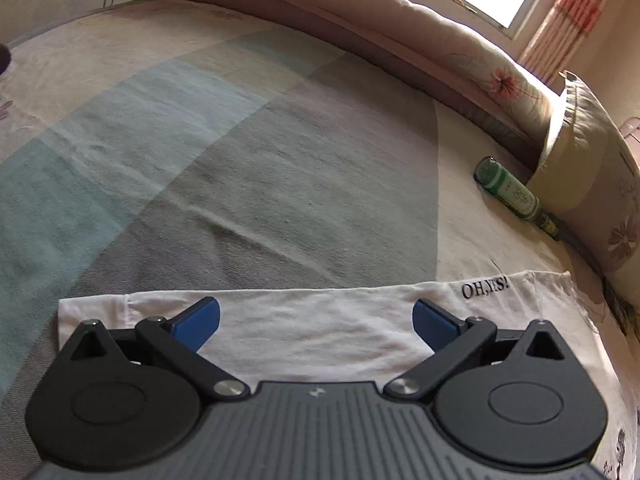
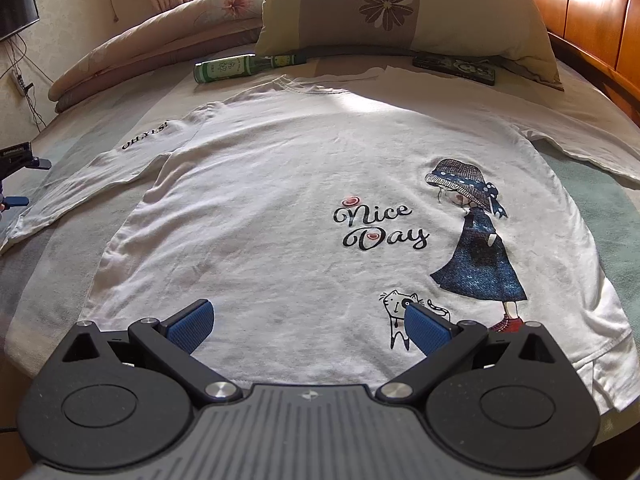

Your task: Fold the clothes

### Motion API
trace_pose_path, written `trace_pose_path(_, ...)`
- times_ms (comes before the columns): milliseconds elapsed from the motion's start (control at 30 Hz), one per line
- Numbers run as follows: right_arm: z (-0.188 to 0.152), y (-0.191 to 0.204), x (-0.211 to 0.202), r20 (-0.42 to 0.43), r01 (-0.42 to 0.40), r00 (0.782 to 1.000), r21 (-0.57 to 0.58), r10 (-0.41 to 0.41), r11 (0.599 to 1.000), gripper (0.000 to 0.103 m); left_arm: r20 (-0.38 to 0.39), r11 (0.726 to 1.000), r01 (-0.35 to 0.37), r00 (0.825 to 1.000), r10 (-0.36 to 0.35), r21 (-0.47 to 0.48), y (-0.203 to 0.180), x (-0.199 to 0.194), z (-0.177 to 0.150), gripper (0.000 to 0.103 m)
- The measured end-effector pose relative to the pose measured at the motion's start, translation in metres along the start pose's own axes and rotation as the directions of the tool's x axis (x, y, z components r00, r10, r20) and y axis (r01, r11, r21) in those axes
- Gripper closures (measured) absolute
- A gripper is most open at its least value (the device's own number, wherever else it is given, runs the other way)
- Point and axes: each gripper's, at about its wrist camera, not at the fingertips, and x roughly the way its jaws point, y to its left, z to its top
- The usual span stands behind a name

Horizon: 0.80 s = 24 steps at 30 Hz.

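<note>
On my left camera I see the left gripper (image 1: 316, 320) with its blue-padded fingers (image 1: 200, 320) spread wide and holding nothing, poised over the cuff end of a white sleeve (image 1: 312, 328) that lies flat on the bed (image 1: 240, 160). The sleeve carries small black lettering, "OH,YES!", near its right end. Further right a green bottle (image 1: 512, 192) lies on its side against a flowered pillow (image 1: 592, 184).

On my right camera the white T-shirt (image 2: 280, 184) lies spread front-up across the bed, hem toward me, neckline toward the pillow. The print reads "Nice Day" in black script, with a figure in a blue dress and hat and a small cat to the right. The right gripper (image 2: 308, 324) has its fingers wide apart and empty above the hem.

The shirt's right sleeve runs out of frame, and my gripper body hides the middle of the hem. A dark flat object (image 2: 456, 68) by the pillow is too small for me to identify.

The cloth looks like soft, slightly creased knit; the bedspread is woven in grey, teal and cream blocks.
</note>
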Motion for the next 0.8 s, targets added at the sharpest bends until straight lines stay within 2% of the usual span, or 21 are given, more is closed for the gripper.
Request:
trace_pose_path(33,0.0,0.002,0.001,-0.002,0.001,1.0,-0.01,-0.001,1.0,0.0,-0.015,0.998,0.026,1.0,-0.026,0.049,-0.016,0.002,-0.003,0.001)
trace_pose_path(67,0.0,0.003,0.001,-0.003,0.0,1.0,-0.014,0.0,1.0,0.0,-0.028,0.993,0.023,0.999,-0.019,0.116,-0.033,0.006,-0.008,0.001)
trace_pose_path(133,0.0,0.004,0.002,-0.005,-0.001,1.0,-0.017,0.001,1.0,0.0,-0.035,0.968,-0.048,0.998,0.058,0.246,-0.063,0.015,-0.021,0.001)
trace_pose_path(200,-0.001,0.002,0.0,-0.005,0.001,1.0,-0.014,-0.001,1.0,0.0,-0.048,0.943,-0.132,0.987,0.154,0.305,-0.076,0.028,-0.031,0.001)
trace_pose_path(267,-0.001,-0.002,-0.003,0.005,0.013,1.0,-0.004,-0.013,1.0,0.0,-0.068,0.951,-0.161,0.98,0.185,0.262,-0.07,0.039,-0.035,0.001)
trace_pose_path(333,0.0,-0.008,-0.004,0.01,0.021,1.0,0.013,-0.021,1.0,0.0,-0.006,0.954,-0.203,0.978,0.21,0.222,-0.053,0.038,-0.033,0.001)
trace_pose_path(400,0.0,-0.015,-0.004,0.011,0.026,1.0,0.032,-0.026,0.999,0.0,0.006,0.951,-0.272,0.962,0.275,0.147,-0.035,0.037,-0.024,0.001)
trace_pose_path(467,-0.001,-0.019,-0.002,0.009,0.024,1.0,0.049,-0.025,0.999,0.0,-0.012,0.952,-0.299,0.954,0.301,0.07,-0.019,0.035,-0.015,0.001)
trace_pose_path(533,-0.002,-0.021,0.0,0.008,0.016,1.0,0.057,-0.017,0.998,0.0,-0.018,0.945,-0.326,0.945,0.327,0.036,-0.017,0.029,-0.007,0.001)
trace_pose_path(567,-0.002,-0.02,0.001,0.007,0.014,1.0,0.058,-0.014,0.998,0.0,-0.012,0.952,-0.303,0.953,0.304,0.031,-0.021,0.026,-0.005,0.001)
trace_pose_path(633,-0.002,-0.018,0.003,0.005,0.009,1.0,0.049,-0.009,0.999,0.0,-0.009,0.981,-0.188,0.982,0.189,0.037,-0.035,0.022,-0.004,0.001)
trace_pose_path(700,-0.003,-0.015,0.004,0.004,0.007,1.0,0.036,-0.007,0.999,0.0,-0.028,0.991,-0.119,0.992,0.121,0.066,-0.055,0.025,-0.006,0.001)
trace_pose_path(733,-0.003,-0.014,0.004,0.004,0.008,1.0,0.032,-0.008,0.999,0.0,-0.043,0.99,-0.109,0.993,0.113,0.093,-0.066,0.032,-0.007,0.001)
trace_pose_path(800,-0.003,-0.015,0.002,0.005,0.011,1.0,0.028,-0.011,1.0,0.0,-0.069,0.977,-0.155,0.984,0.167,0.147,-0.081,0.05,-0.01,0.001)
